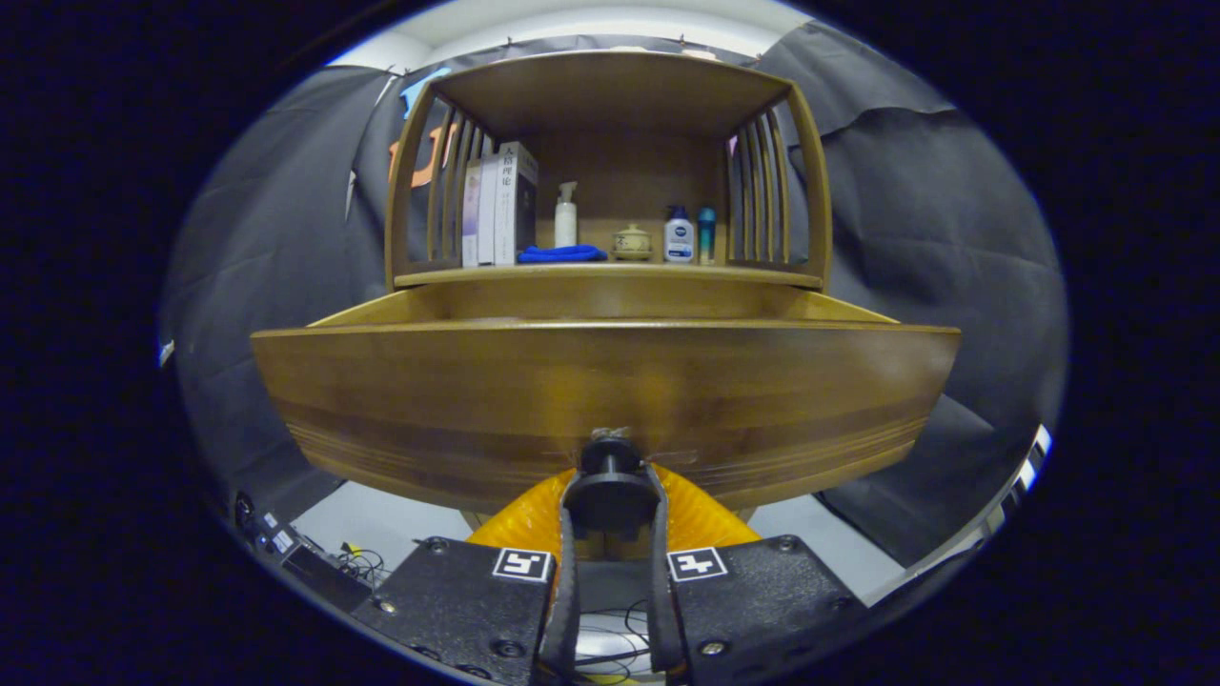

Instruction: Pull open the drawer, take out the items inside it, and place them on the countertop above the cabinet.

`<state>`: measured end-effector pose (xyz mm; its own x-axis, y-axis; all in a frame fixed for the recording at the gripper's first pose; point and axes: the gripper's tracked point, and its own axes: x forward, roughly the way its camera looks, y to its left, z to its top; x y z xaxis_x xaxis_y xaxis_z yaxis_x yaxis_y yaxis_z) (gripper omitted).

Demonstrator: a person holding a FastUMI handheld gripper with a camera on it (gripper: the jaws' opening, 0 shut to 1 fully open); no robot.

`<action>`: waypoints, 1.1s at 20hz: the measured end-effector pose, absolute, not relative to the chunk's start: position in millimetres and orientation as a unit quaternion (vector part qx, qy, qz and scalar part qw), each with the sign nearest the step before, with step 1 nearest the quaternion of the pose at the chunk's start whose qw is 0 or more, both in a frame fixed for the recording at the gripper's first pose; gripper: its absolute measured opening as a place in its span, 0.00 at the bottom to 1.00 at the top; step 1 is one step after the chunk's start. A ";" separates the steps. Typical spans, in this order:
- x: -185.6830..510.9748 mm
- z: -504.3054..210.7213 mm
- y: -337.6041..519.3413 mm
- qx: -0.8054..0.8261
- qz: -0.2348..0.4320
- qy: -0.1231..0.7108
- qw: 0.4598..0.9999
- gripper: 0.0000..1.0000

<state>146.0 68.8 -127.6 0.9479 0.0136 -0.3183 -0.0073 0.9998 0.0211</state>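
Observation:
The wooden drawer stands pulled out toward me, its broad front panel close ahead. My gripper is shut on the drawer's black round knob, one finger pressing each side of it. The drawer's inside is hidden behind the front panel. Above and beyond it runs the countertop of the cabinet. On it are several books, a blue cloth, a white pump bottle, a small lidded pot, a white and blue bottle and a teal bottle.
A slatted wooden hutch roofs the countertop, with slats on both sides. An orange ribbed object sits under the drawer behind my fingers. Cables and a black device lie on the pale floor at the lower left.

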 end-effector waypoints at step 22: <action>160.6 12.5 35.9 0.047 0.024 0.081 0.995 1.00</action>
